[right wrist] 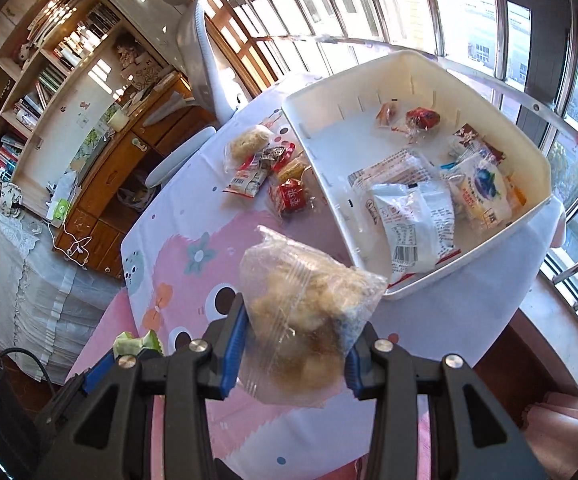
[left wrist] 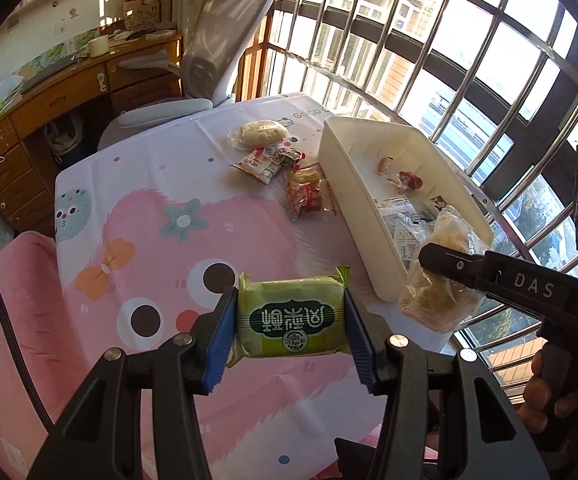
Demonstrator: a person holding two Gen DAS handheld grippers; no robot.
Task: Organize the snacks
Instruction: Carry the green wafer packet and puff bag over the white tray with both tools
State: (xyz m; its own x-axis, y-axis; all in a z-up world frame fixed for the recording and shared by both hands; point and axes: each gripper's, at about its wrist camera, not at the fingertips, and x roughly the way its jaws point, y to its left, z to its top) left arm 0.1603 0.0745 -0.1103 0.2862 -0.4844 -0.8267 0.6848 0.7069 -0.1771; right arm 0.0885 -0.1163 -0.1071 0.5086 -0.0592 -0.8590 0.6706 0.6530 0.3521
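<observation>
Resting between left hand-held gripper (left wrist: pixel 291 322) pads: green snack packet (left wrist: pixel 291 320)

A green wrapped snack (left wrist: pixel 291 322) with dark lettering sits level at lower centre of the left wrist view. A clear bag of pale, crumbly pieces (right wrist: pixel 309 316) hangs tilted at lower centre of the right wrist view. The white bin (right wrist: pixel 545 168), upper right, holds several packets; four more snacks (right wrist: pixel 265 168) lie left of it.
</observation>
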